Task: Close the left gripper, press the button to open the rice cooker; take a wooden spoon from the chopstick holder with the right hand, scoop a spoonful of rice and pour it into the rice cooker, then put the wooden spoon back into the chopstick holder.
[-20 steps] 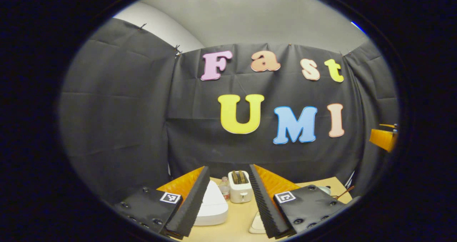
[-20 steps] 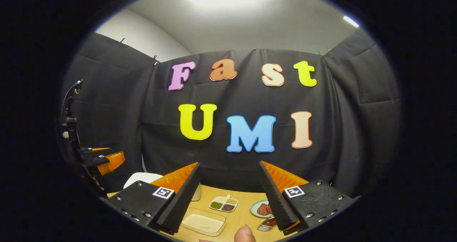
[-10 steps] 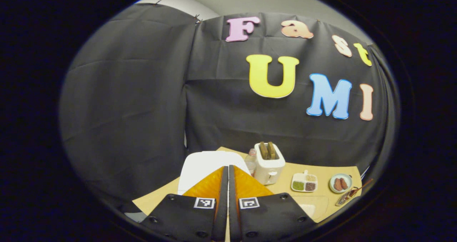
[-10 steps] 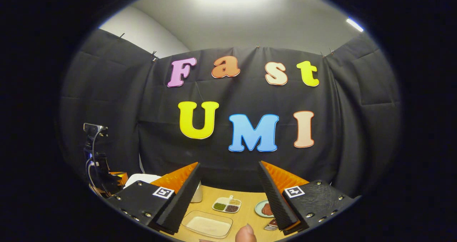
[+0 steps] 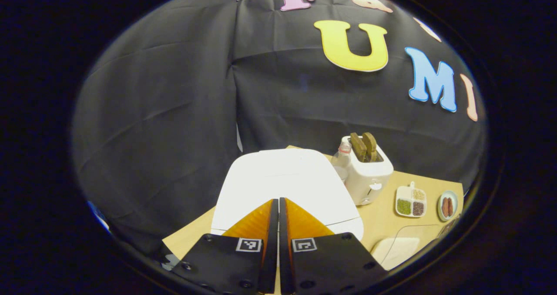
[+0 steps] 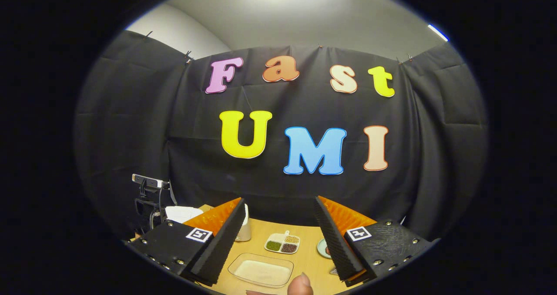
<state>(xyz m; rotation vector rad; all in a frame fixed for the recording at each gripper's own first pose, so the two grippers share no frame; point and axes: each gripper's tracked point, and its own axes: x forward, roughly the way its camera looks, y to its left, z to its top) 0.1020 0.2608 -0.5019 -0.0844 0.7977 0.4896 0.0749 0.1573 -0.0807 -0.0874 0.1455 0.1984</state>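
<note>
The white rice cooker point(image 5: 283, 186) sits with its lid down at the left end of the tabletop point(image 5: 387, 219), right in front of the left gripper point(image 5: 278, 225), whose jaws are pressed together with nothing between them. Just right of the cooker stand a small bottle point(image 5: 341, 158) and a white toaster point(image 5: 367, 169), then a divided dish point(image 5: 410, 201) farther right. The right gripper point(image 6: 280, 238) hangs with its jaws wide apart above a clear tray of rice point(image 6: 261, 269).

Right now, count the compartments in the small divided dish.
3 show: in the divided dish, green grains at lower left, dark ones at lower right, pale ones at upper right; a fourth may be empty.
</note>
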